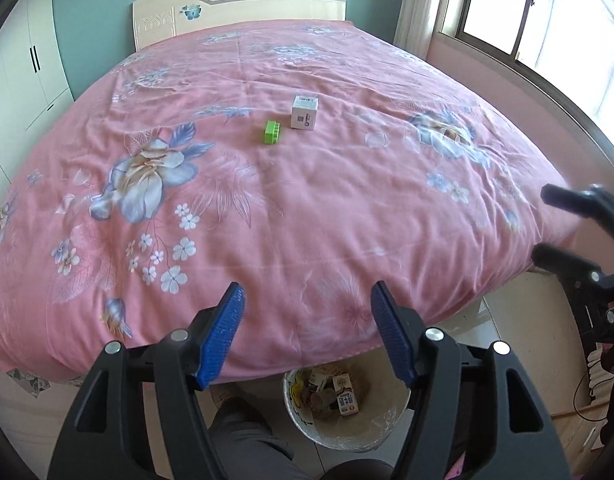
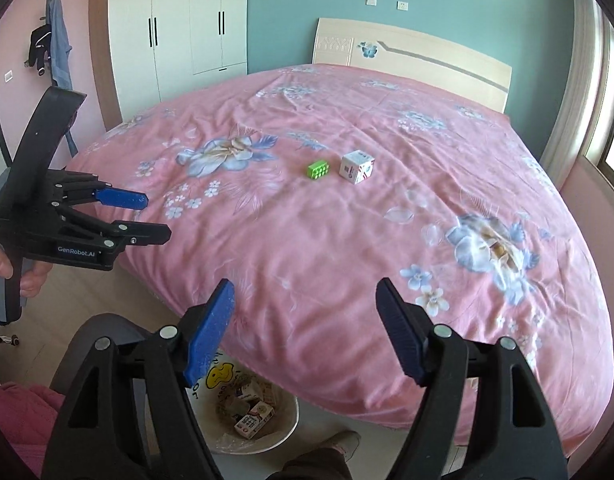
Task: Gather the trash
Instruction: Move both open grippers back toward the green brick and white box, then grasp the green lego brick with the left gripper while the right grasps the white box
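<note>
A small green block [image 1: 272, 132] [image 2: 318, 169] and a white printed box [image 1: 305, 112] [image 2: 356, 167] lie side by side near the middle of the pink flowered bed [image 1: 307, 208] [image 2: 347, 240]. A lined waste bin [image 1: 373, 428] [image 2: 283, 428] stands on the floor at the bed's foot, holding small cartons [image 1: 347, 398] [image 2: 254, 420]. My left gripper [image 1: 307, 300] hangs open and empty above the bed's edge and the bin. My right gripper [image 2: 305, 292] is open and empty too. In the right wrist view the left gripper [image 2: 155, 216] shows from the side at left; the right gripper [image 1: 543, 224] shows at the right edge of the left wrist view.
A headboard [image 1: 243, 4] [image 2: 411, 52] and white wardrobe [image 2: 179, 20] stand at the far end. A window [image 1: 547, 12] runs along the right wall. A person's knees [image 1: 251, 440] and a shoe [image 2: 343, 444] are near the bin. Cables [image 1: 595, 384] lie on the floor at right.
</note>
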`<state>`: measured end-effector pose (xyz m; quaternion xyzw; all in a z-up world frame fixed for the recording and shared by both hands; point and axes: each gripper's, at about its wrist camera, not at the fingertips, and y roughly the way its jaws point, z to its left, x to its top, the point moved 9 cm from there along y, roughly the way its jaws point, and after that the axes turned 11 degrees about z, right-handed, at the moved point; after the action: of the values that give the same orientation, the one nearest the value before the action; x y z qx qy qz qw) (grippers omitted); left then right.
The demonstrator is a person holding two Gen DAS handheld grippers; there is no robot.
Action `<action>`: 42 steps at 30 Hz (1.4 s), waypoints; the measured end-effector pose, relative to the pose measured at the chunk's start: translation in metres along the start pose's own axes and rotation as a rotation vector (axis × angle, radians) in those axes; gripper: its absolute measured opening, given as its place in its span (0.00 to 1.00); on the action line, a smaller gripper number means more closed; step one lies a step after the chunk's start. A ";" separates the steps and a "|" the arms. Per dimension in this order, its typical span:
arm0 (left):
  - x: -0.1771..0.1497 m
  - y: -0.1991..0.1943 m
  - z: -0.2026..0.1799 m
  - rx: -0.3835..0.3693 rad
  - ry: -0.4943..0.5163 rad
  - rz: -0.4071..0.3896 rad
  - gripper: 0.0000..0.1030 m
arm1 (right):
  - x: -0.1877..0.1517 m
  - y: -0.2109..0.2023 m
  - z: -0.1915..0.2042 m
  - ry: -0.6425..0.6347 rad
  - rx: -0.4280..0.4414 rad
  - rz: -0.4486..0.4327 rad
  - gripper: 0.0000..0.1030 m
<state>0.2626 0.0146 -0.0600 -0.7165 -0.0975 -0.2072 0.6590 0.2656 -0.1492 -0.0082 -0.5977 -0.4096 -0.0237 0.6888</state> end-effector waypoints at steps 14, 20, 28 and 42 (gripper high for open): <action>0.063 0.019 0.000 0.018 0.011 -0.014 0.68 | 0.062 0.015 -0.043 -0.017 -0.006 -0.059 0.71; 0.084 0.038 0.003 0.019 0.000 0.003 0.69 | 0.087 0.037 -0.058 -0.039 -0.009 -0.063 0.76; 0.121 0.080 0.016 0.028 -0.042 0.036 0.71 | 0.114 0.093 -0.076 -0.085 0.004 -0.007 0.78; 0.185 0.167 0.042 0.043 -0.094 0.090 0.71 | 0.150 0.229 -0.115 -0.119 0.080 0.109 0.78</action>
<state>0.5039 0.0124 -0.1347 -0.7149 -0.1004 -0.1413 0.6774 0.5460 -0.1123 -0.0981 -0.5913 -0.4172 0.0655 0.6870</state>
